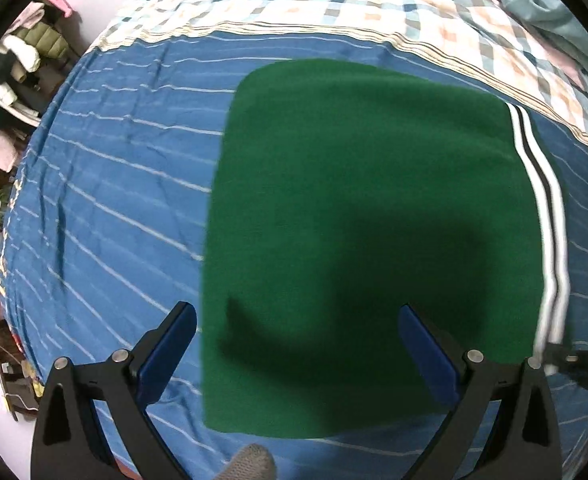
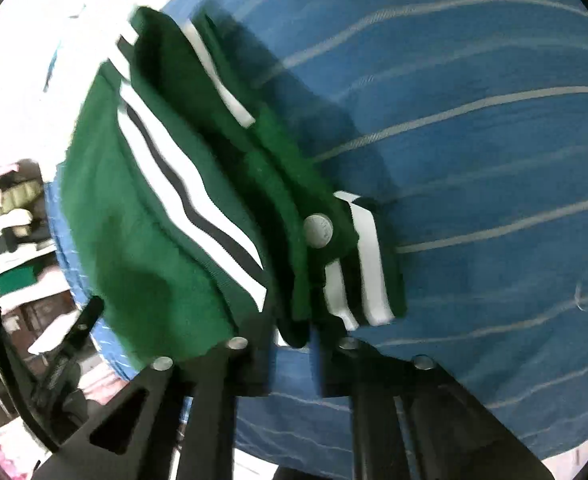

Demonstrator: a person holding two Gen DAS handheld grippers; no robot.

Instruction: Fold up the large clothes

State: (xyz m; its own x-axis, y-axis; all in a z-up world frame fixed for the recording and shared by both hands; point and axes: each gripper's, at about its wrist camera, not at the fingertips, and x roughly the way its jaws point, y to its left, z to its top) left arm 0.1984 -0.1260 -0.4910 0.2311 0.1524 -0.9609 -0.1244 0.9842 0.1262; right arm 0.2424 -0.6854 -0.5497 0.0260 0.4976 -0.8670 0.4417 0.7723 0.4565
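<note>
A green garment (image 1: 354,220) with a white and black striped hem (image 1: 542,216) lies folded flat on the blue striped bed sheet (image 1: 114,184). My left gripper (image 1: 296,332) is open above its near part, holding nothing. In the right wrist view my right gripper (image 2: 294,340) is shut on the bunched striped edge of the green garment (image 2: 166,208), which has a round snap button (image 2: 318,231). Its tip shows in the left wrist view (image 1: 574,360) at the garment's right corner.
A checked quilt (image 1: 334,4) lies across the far side of the bed. Clothes and shelves (image 1: 22,60) stand beyond the bed's left edge. A gloved fingertip (image 1: 250,462) shows at the bottom.
</note>
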